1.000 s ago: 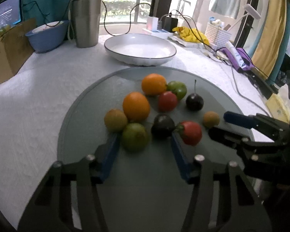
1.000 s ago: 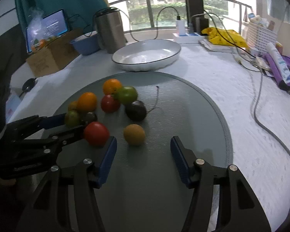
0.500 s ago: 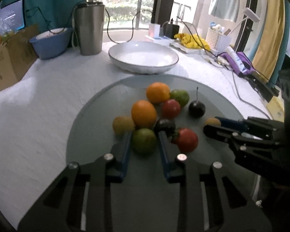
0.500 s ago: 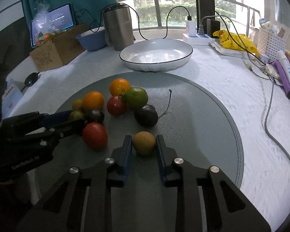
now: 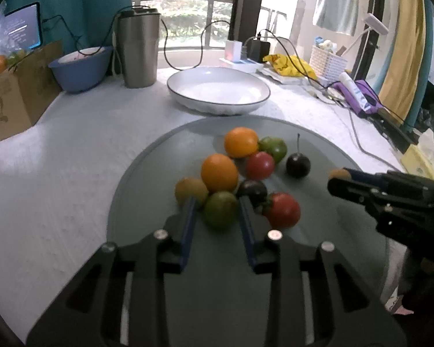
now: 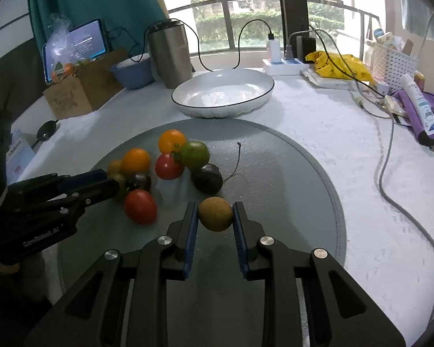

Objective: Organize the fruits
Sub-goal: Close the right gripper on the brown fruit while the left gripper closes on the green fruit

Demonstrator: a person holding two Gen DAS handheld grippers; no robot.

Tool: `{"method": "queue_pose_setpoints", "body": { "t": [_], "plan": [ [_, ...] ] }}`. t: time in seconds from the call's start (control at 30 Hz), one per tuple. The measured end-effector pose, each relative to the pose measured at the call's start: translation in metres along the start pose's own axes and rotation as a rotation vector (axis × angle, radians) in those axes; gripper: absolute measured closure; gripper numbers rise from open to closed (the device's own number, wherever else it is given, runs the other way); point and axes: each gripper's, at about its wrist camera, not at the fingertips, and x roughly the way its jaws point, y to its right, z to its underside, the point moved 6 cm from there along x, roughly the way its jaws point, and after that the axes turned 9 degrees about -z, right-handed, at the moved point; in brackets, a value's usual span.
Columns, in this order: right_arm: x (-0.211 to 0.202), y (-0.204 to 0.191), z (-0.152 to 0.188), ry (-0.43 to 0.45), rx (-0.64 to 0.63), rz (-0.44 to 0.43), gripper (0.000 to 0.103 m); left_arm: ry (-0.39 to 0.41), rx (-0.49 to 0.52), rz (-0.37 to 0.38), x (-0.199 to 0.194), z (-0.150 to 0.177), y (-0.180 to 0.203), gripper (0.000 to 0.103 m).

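- Both claws are clenched on fruit: the left gripper (image 5: 217, 212) has its blue pads pressed on a green fruit (image 5: 220, 213), and the right gripper (image 6: 215, 215) pinches a small brownish-yellow fruit (image 6: 216, 213).
- Left jaws have just been closing and then eased a touch wider, with the green fruit between them.
- Leftmost on the grey round mat (image 5: 318, 260), in the left wrist view, a yellowish fruit (image 5: 189, 190) sits just beside the left pad; I judge that lifting could nudge it and set it rolling.
- Behind the green fruit sits an orange (image 5: 219, 172), touching or nearly touching it, with a second orange (image 5: 241, 141) farther back.
- A dark plum-like fruit (image 5: 253, 189) rests against the outer side of the right pad, and a red tomato (image 5: 283, 209) lies just beside it; both could be dragged along if the jaws rise crooked.
- Farther right, another red tomato (image 5: 259, 164), a green fruit behind it, and a dark stemmed fruit (image 5: 298, 165) stand clear of the claws.
- Beyond the mat, the white dish (image 5: 217, 92) is empty, the likely destination.
- Round, smooth fruit held only at the pad tips may slip mid-carry, and the two hands could collide if both head for the dish together.
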Motion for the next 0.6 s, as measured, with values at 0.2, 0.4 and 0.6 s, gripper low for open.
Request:
{"method": "queue_pose_setpoints", "body": {
  "t": [0.2,0.4,0.6],
  "plan": [
    [-0.013,0.0,-0.003,0.035,0.006,0.025,0.077,-0.031,0.008,0.016,0.01,0.003,0.003,0.065],
    [-0.028,-0.002,-0.005,0.08,0.005,0.046,0.077,-0.05,-0.035,0.071,0.012,0.004,-0.002,0.075],
    [-0.034,-0.004,-0.015,0.098,0.004,0.068,0.077,0.014,-0.042,0.122,-0.004,-0.002,-0.003,0.075]
  ]
}}
